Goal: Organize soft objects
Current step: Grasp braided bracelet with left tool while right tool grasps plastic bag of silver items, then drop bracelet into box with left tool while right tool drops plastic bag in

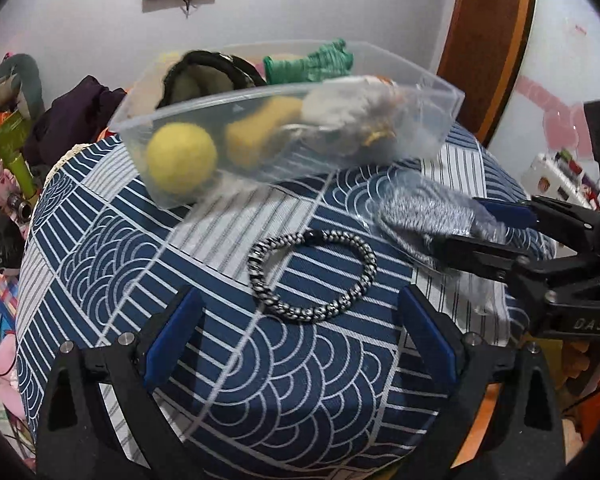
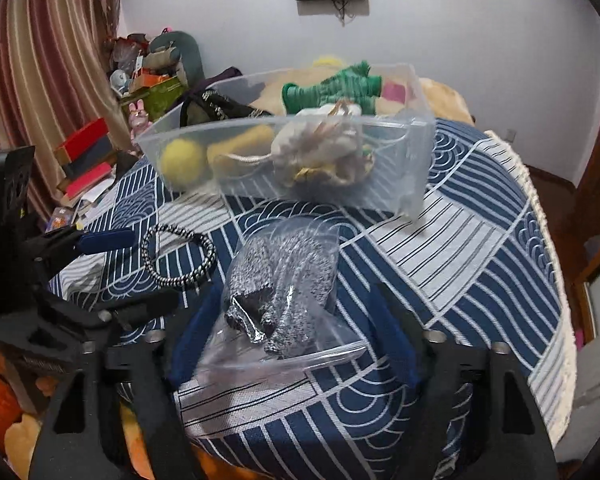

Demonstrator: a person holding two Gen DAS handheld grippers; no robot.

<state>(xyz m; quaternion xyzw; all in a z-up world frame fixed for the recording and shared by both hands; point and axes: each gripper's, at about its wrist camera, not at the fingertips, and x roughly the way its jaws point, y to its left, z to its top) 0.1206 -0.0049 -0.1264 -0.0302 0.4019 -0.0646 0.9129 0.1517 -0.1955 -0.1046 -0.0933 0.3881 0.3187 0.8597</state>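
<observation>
Blue-padded fingers (image 1: 172, 340) of the left gripper (image 1: 300, 340) stand wide apart before a braided ring (image 1: 312, 276) on the desk (image 1: 100, 248), the clear bin (image 1: 288, 92) behind it. Right gripper (image 2: 296, 336) fingers (image 2: 392, 336) stand apart around a bagged grey sock (image 2: 280, 280); whether they pinch it I cannot tell, and the ring lies left of it.

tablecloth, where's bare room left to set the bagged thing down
Free: the tablecloth right of the bagged grey fabric, below the clear bin; also left of the braided ring. Crowded: the bin, and the strip between ring and bag, where the right gripper works.
</observation>
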